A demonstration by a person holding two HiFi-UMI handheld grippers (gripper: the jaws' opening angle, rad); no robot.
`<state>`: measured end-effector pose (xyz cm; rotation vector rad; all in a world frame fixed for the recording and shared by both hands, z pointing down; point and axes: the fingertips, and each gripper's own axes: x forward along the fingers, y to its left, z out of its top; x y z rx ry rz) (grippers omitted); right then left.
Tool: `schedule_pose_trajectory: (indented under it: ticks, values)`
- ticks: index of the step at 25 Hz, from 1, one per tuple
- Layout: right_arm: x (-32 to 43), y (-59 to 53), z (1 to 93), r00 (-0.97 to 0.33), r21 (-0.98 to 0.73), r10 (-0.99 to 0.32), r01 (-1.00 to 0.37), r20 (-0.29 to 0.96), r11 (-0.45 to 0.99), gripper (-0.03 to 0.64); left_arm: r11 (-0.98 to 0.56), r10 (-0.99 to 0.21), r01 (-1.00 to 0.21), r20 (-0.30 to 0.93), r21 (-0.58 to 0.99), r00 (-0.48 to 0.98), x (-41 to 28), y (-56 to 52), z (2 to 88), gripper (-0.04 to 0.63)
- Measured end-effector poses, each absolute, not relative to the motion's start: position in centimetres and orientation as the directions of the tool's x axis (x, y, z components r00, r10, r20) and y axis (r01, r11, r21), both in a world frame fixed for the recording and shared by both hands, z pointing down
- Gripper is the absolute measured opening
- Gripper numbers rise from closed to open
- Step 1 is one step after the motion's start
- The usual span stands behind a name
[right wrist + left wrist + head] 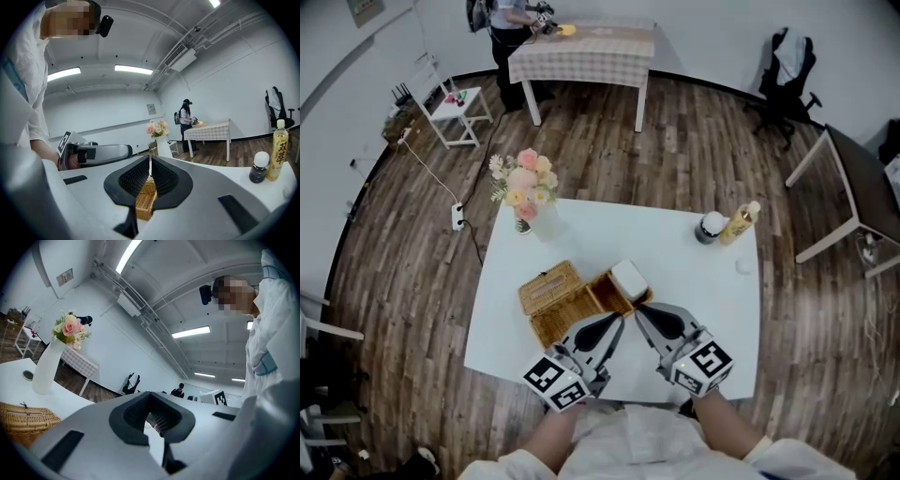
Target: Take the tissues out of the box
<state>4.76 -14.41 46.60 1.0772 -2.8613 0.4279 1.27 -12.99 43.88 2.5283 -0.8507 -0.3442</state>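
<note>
Roughly at the middle of the white surface [694, 309], a white wad of tissues [629, 277] sits at the far right end of an open wicker box [553, 300]. It rests in the box's darker compartment, and the lighter woven lid lies flat to the left. The box stands slightly nearer the near edge than the far one.

Just on the near side of it, the left gripper [617, 323] and right gripper [640, 314] point inward at the box from the near edge. Their tips are close together and just short of the tissues, touching neither them nor the wicker. Each gripper's fingers are closed pad to pad with nothing between them. In the right gripper view, wicker shows only through the gap below the pads.

A vase of flowers [525, 187] stands at the far left corner. Near the far right corner, a yellow bottle [739, 223] stands just beside a dark jar [710, 228] with a white top.

Beyond the surface, on the wood floor, a person stands at a checked table [586, 47].
</note>
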Motion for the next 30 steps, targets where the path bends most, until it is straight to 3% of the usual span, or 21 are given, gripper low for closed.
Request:
schedule_pose_trajectory:
  ticks: [30]
  values:
    - [4.6,-19.0,52.5,-0.672,-0.116,-0.67,-0.728,0.316,0.675,0.04,-0.711,-0.581,-0.471,-0.058,0.523,0.812,-0.9,-13.5,45.7,0.002]
